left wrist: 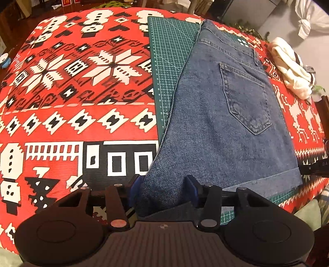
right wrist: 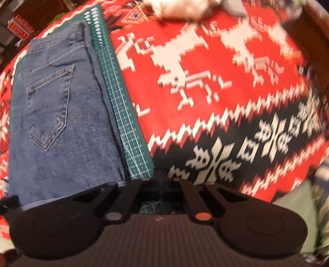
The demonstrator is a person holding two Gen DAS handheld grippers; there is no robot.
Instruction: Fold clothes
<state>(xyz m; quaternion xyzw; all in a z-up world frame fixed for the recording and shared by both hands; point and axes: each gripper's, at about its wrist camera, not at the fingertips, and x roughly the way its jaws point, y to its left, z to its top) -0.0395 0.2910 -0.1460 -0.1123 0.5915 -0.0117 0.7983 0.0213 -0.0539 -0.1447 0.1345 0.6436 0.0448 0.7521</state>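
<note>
Blue denim shorts [left wrist: 222, 115], folded in half with a back pocket facing up, lie on a green cutting mat [left wrist: 164, 61]. My left gripper [left wrist: 163, 190] is at the shorts' near left corner. It stands open, and a raised bunch of denim fills the gap between its blue pads [left wrist: 133, 191]. In the right wrist view the shorts [right wrist: 61, 115] lie to the left, with the mat [right wrist: 125, 123] showing as a strip beside them. My right gripper [right wrist: 161, 180] is shut with nothing in it, at the mat's near right corner, just off the shorts' hem.
A red, white and black patterned cloth [left wrist: 82, 92] covers the table. A pile of white clothing [left wrist: 292, 69] lies at the far right edge, blurred in the right wrist view [right wrist: 178, 8]. Boxes and clutter stand beyond the table's far side.
</note>
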